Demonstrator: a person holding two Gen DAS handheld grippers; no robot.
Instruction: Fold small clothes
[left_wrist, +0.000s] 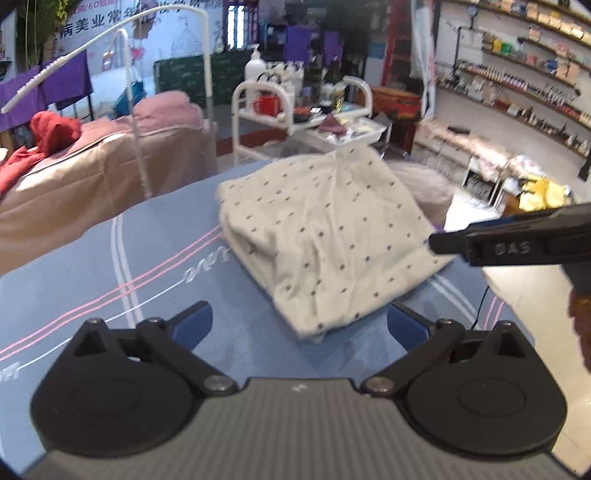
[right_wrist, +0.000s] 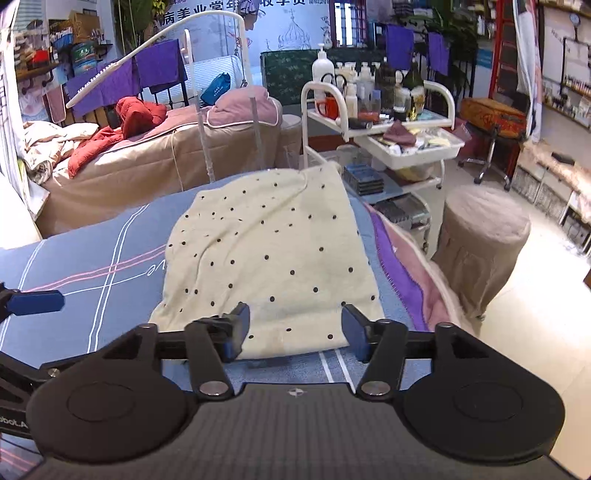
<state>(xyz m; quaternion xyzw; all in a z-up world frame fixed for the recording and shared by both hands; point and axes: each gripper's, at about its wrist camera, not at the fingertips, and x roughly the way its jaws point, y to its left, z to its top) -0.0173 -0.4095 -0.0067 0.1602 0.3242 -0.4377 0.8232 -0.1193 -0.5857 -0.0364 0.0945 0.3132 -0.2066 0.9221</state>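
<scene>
A cream garment with small dark dots (left_wrist: 325, 236) lies folded into a rough rectangle on the blue striped bed sheet (left_wrist: 129, 266). It also shows in the right wrist view (right_wrist: 269, 258). My left gripper (left_wrist: 300, 323) is open and empty, just short of the garment's near corner. My right gripper (right_wrist: 295, 330) is open and empty, its blue pads over the garment's near edge. The right gripper's fingers (left_wrist: 454, 243) reach in from the right in the left wrist view, at the garment's right edge. A left fingertip (right_wrist: 35, 302) shows at the left in the right wrist view.
A white trolley (right_wrist: 406, 147) crowded with bottles stands beyond the bed. A covered round stool (right_wrist: 484, 240) stands at the right. A tan massage bed (right_wrist: 147, 166) with red cloth lies at the left. Purple and pink blanket (right_wrist: 402, 266) edges the bed's right side.
</scene>
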